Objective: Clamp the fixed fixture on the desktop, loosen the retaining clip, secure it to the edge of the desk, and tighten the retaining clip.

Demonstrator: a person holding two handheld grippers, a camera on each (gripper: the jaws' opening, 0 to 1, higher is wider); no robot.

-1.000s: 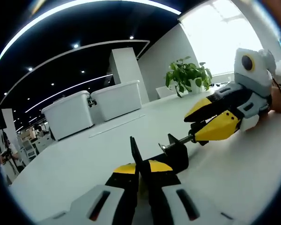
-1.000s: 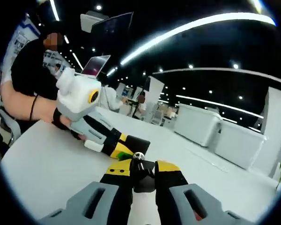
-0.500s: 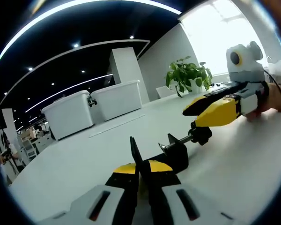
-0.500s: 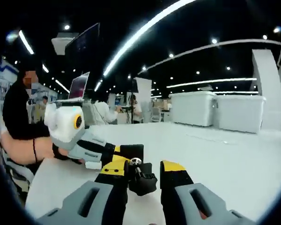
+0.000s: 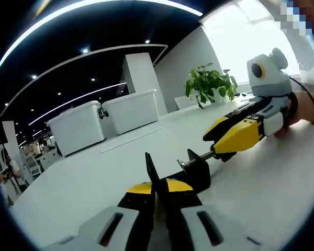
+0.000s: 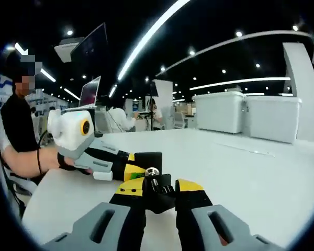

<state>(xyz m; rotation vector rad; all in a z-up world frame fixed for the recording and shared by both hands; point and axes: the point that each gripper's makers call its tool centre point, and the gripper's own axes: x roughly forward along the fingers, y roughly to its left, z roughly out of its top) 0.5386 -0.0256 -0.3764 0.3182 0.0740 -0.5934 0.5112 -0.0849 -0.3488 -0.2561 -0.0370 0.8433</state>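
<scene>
In the left gripper view, the left gripper [image 5: 156, 189] is rising from the bottom edge with its yellow-tipped jaws drawn close together, pinching the black body of the clamp fixture [image 5: 191, 175], which is sitting on the white desk [image 5: 83, 183]. A thin black upright part of the clamp is sticking up just above the jaw tips. From the clamp body the threaded screw [image 5: 198, 158] is running out toward the right, and the right gripper [image 5: 226, 149] is reaching in from that side, its yellow jaws closing around the knob at the screw's end. A person's hand [image 5: 303, 110] is holding that gripper at the right edge.

In the right gripper view, the right gripper [image 6: 158, 186] is gripping the black screw knob [image 6: 158, 189] between its nearly closed yellow tips, with the silvery screw end [image 6: 152, 171] showing just above them. Just beyond it, the clamp's black body [image 6: 146, 158] is being held by the left gripper [image 6: 126, 168], which is coming in from the left, with a forearm [image 6: 31, 161] lying on the desk behind it.

Farther back in the left gripper view, two white lidded bins [image 5: 102, 121] are standing side by side on the desk, and a potted green plant [image 5: 209, 86] is sitting near the bright window. Farther back in the right gripper view, an open laptop [image 6: 90, 94] and seated people [image 6: 120, 117] are showing at the far side of the desk.
</scene>
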